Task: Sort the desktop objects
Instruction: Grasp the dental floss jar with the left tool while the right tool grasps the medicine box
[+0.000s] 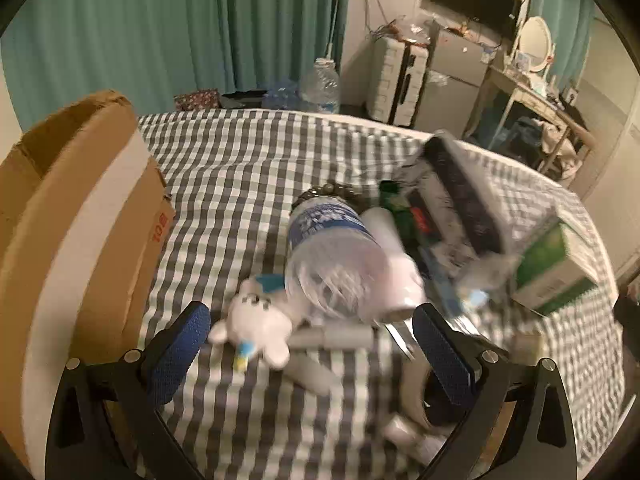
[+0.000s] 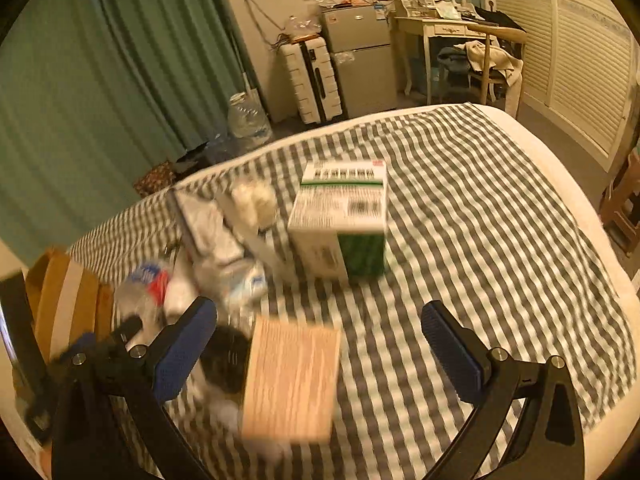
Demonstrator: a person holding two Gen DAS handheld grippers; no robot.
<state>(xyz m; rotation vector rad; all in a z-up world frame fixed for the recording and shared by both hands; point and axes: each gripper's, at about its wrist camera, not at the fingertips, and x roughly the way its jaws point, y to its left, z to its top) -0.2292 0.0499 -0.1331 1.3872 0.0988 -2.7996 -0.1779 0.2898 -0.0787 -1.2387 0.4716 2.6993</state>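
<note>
A pile of objects lies on the checked cloth (image 1: 240,168). In the left wrist view a clear water bottle (image 1: 340,256) lies on its side, a white plush toy (image 1: 256,320) in front of it, a green and white box (image 1: 556,268) to the right. My left gripper (image 1: 312,344) is open and empty, just short of the toy and bottle. In the right wrist view the green and white box (image 2: 344,220) stands ahead, and a wood-grain board (image 2: 292,380) lies between the fingers. My right gripper (image 2: 320,344) is open above it, holding nothing.
A cardboard box (image 1: 80,240) stands at the left, and shows at the left edge of the right wrist view (image 2: 68,304). A black-edged flat item (image 1: 460,192) and small clutter lie behind the bottle. A suitcase (image 2: 312,80), fridge and desk stand beyond the cloth.
</note>
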